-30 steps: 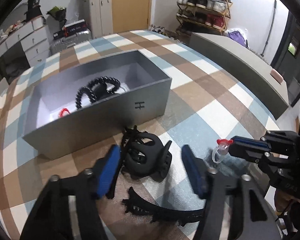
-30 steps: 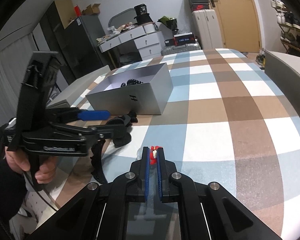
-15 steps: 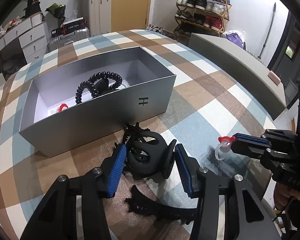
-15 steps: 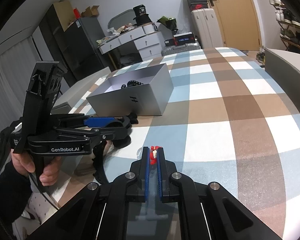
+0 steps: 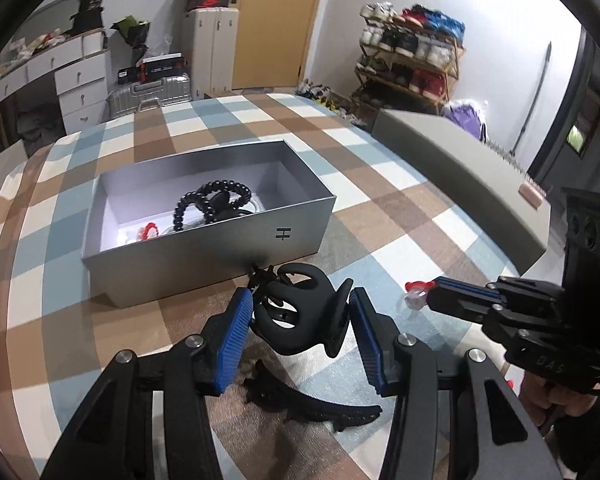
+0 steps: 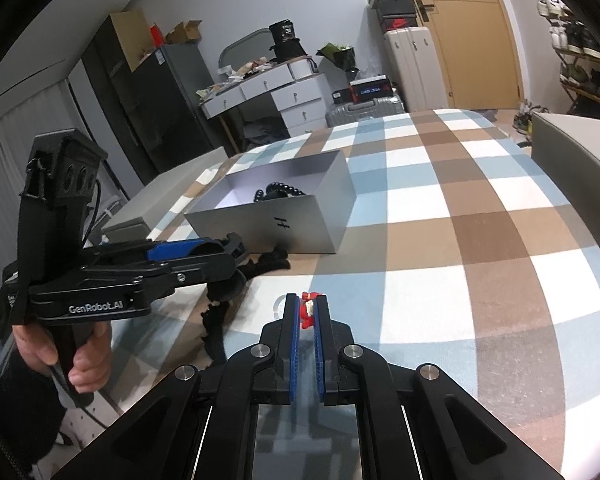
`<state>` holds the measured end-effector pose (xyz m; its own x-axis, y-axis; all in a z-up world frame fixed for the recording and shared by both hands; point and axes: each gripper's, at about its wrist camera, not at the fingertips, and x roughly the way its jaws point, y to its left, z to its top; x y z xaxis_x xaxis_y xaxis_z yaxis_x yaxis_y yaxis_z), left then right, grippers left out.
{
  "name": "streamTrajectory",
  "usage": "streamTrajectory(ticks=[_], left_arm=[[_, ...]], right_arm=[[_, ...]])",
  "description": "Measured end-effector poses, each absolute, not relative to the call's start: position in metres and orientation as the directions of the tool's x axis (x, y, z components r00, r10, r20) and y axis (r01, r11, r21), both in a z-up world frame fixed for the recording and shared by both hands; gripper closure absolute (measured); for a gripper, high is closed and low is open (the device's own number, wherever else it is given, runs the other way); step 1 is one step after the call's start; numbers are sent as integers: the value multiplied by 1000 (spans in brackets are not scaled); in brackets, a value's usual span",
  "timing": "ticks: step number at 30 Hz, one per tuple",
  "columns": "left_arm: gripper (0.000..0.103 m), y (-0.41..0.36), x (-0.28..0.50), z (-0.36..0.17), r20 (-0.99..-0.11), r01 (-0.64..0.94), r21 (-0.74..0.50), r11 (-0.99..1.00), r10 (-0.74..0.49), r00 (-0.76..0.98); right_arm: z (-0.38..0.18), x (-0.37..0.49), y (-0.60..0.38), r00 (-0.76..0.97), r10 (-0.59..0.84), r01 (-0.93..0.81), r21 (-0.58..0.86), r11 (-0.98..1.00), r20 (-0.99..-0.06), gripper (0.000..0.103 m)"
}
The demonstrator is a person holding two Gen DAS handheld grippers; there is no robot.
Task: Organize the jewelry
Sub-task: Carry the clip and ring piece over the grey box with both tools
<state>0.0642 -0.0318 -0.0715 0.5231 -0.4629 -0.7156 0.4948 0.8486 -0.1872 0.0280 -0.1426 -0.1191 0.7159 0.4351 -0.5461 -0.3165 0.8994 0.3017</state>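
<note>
A grey open box [image 5: 204, 252] on the checked cloth holds a black coil hair tie [image 5: 216, 200] and a small red piece [image 5: 148, 231]. My left gripper [image 5: 300, 316] is shut on a black claw clip [image 5: 296, 312], lifted just in front of the box. A black banana clip [image 5: 316, 404] lies on the cloth below it. My right gripper [image 6: 309, 312] is shut on a small clear ring with a red charm [image 6: 307, 309], also in the left wrist view [image 5: 416, 296], right of the box [image 6: 284, 220].
The checked cloth [image 6: 460, 240] covers a wide table. A grey box lid [image 5: 460, 176] lies at the table's right edge, another grey lid [image 6: 172, 192] at the left. Drawers, suitcases and a shoe rack stand beyond.
My left gripper closed on the black claw clip and lifted it off the cloth. My right gripper keeps its hold on the ring and has barely moved.
</note>
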Motion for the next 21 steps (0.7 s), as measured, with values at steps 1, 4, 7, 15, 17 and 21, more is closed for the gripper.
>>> streamTrajectory(ticks=[1,4,7,15,17,21], left_arm=[[59,-30,64,-71,-713,488,-192,851,-463,527],[59,-25,64,-67,-705,474,-191,860,-456,543],[59,-18,64,-63,-694,457,-190,869,-449,563],[59,-1,73,-40,-647,448,-186,874,-452,614],[59,3,81,-34,-640,445,-188,876,-453,621],[59,10,97,-28,-626,427,-176,887,-436,647]], right_arm=[[-118,28,-141,715,436,-319,299,899,-547,97],[-112,29,-135,717,443,-334,294,896,-538,97],[-104,31,-128,723,450,-351,283,893,-523,97],[-78,51,-118,720,503,-397,311,863,-478,97],[-71,61,-117,723,508,-398,319,860,-469,97],[-58,79,-111,726,514,-412,310,857,-457,97]])
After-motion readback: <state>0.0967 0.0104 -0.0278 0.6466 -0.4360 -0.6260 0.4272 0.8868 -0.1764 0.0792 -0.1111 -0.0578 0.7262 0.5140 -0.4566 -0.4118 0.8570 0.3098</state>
